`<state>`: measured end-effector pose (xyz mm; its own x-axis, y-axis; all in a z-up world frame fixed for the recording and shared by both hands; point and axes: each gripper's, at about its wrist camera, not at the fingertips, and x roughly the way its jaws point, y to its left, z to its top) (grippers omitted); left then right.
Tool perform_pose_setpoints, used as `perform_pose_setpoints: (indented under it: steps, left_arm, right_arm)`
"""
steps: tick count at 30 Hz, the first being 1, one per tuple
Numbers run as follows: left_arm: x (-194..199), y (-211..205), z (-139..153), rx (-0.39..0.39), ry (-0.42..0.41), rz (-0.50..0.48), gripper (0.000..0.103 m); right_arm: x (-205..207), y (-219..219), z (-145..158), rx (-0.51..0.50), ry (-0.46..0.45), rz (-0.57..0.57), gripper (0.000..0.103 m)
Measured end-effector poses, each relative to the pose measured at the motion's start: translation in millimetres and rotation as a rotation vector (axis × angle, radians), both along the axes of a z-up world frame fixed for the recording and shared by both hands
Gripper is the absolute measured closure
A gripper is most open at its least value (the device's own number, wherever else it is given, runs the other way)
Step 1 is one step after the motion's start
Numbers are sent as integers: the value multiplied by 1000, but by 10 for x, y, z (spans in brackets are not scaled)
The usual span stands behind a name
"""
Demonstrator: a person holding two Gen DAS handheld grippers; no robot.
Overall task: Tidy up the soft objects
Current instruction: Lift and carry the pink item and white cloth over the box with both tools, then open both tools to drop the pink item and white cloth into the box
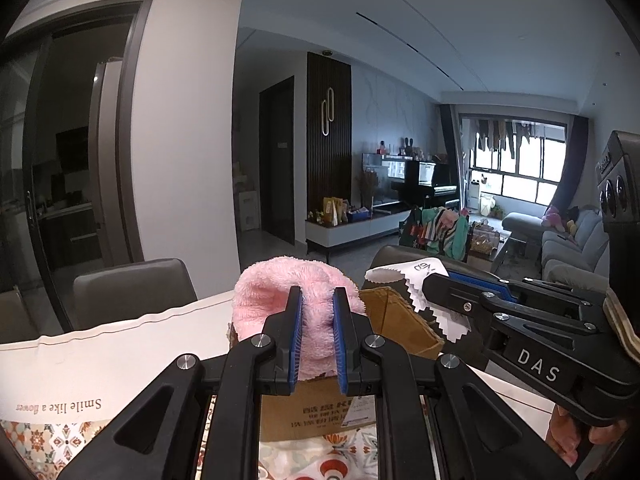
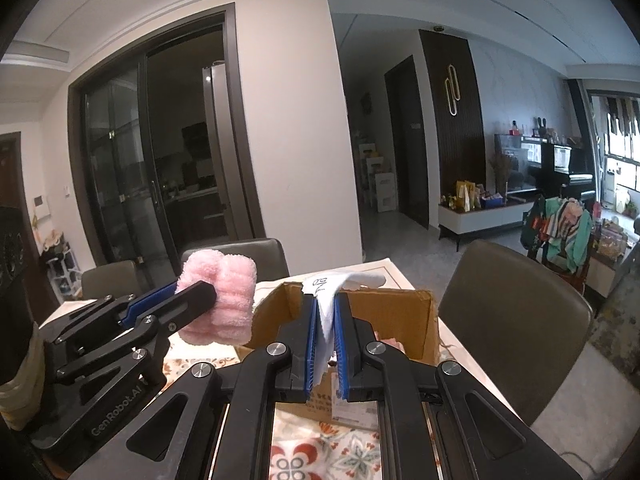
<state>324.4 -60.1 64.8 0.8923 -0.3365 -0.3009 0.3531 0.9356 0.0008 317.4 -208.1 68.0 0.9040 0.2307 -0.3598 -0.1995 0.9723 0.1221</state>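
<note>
My left gripper (image 1: pixel 316 300) is shut on a fluffy pink cloth (image 1: pixel 276 292), held up above the table. From the right wrist view the same pink cloth (image 2: pixel 228 300) shows as a folded bundle pinched by the left gripper (image 2: pixel 208 290), to the left of the box. My right gripper (image 2: pixel 323 304) is shut on a thin white cloth (image 2: pixel 332 292) with zigzag edges and a handwritten mark, held over the open cardboard box (image 2: pixel 400 320). In the left wrist view the right gripper (image 1: pixel 430 284) holds the white cloth (image 1: pixel 404 276) just right of the pink one, above the cardboard box (image 1: pixel 400 316).
The box stands on a table with a patterned cloth (image 2: pixel 340 452) and a white sheet with printed words (image 1: pixel 100 360). Dark chairs (image 2: pixel 516 312) ring the table's far side and right. Behind lie a glass sliding door (image 2: pixel 132 184) and a living room.
</note>
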Motion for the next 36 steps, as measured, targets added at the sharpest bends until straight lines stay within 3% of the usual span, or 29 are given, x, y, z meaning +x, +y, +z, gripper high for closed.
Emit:
perform_pose_setpoints:
  steps: [12,31,34,36]
  left_arm:
    - [562,-176,-260,38,35,-7,87]
    - [1173,-409,-833,104,189,-22,86]
    - [1185,-416,-864,103,190,-13,80]
    - [1144,-433,-857,104,180,-18,68]
  right_arm:
    - [454,-87,-259,-27,46,-25,93]
    - [1088,-238,-759,-63,216,-58,93]
    - [1122,-259,-789,-74,236,-66,90]
    - [1125,-302,-806,-64,254,-76,84]
